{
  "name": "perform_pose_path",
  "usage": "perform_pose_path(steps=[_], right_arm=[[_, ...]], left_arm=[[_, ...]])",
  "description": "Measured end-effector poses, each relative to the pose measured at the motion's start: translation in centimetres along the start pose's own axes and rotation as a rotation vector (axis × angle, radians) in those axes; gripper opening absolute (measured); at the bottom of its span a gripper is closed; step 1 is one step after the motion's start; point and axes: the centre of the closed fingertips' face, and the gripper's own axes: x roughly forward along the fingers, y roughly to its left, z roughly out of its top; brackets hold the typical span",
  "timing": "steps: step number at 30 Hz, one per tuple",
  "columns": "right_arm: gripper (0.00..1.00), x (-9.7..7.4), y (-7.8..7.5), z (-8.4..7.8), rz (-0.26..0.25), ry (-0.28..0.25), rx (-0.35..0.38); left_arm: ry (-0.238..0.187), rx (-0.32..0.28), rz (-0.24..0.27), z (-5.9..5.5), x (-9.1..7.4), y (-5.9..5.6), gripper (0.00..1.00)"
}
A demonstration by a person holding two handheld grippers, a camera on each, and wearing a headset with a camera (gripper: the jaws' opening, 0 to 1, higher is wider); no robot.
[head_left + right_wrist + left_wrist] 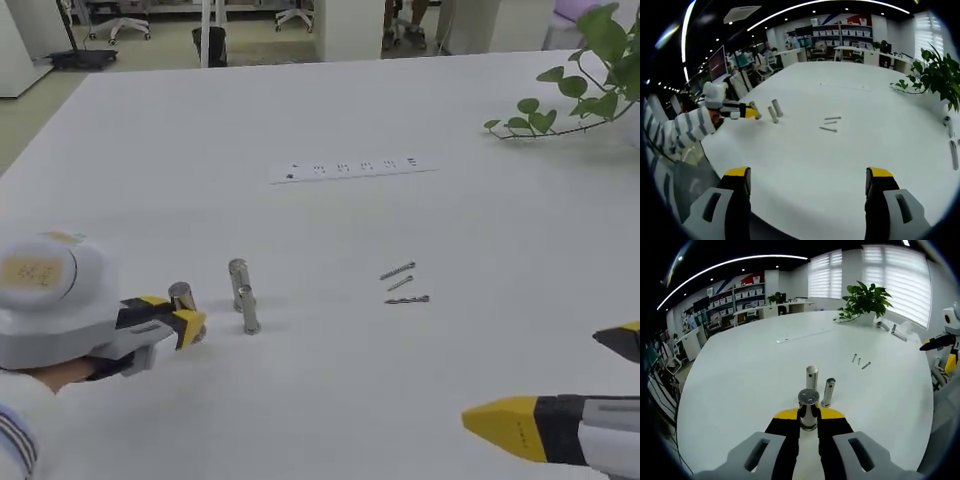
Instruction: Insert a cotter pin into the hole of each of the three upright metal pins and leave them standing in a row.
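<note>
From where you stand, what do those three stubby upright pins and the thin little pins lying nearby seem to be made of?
The upright pins look like steel or a similar metal with a polished finish: they are silver-grey with bright highlights down their sides. The cotter pins are probably thin metal wire. They are a duller grey with a faint glint, and too small to tell more.

The upright pins [238, 280] are polished, shiny metal; the cotter pins [400, 284] duller metal. The surface [300, 110] looks smooth and matt. The left tool [178, 312] is smooth plastic.
</note>
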Motion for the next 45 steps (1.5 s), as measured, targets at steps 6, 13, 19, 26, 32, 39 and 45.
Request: perform_pose_path(steps=[6, 13, 19, 26, 32, 39, 45], right_arm=[[0.96, -0.1, 0.1, 0.1, -0.001, -0.012, -0.003], [0.96, -0.4, 0.1, 0.3, 0.004, -0.031, 0.006], [0.96, -0.4, 0.0, 0.4, 0.012, -0.037, 0.012], [0.95, -0.4, 0.3, 1.0, 0.040, -0.085, 0.040], [0.95, -0.3, 0.1, 1.0, 0.038, -0.090, 0.043], [0.95, -0.2, -0.2, 0.7, 0.035, -0.081, 0.045], [0.95, -0.2, -0.3, 0.6, 0.030, -0.076, 0.045]], left_arm=[[-0.026, -0.033, 0.003, 0.5, -1.3, -1.0, 0.11], [-0.045, -0.022, 0.005, 1.2, -2.4, -2.6, 0.11], [-0.037, 0.050, 0.008, 1.6, -3.1, -4.0, 0.11], [-0.043, 0.045, 0.007, 1.3, -2.9, -4.9, 0.11], [-0.022, 0.008, -0.001, 0.2, -2.6, -6.0, 0.11], [-0.005, -0.019, -0.010, -1.0, -2.2, -7.1, 0.11], [0.016, -0.028, -0.009, -2.0, -1.6, -7.3, 0.11]])
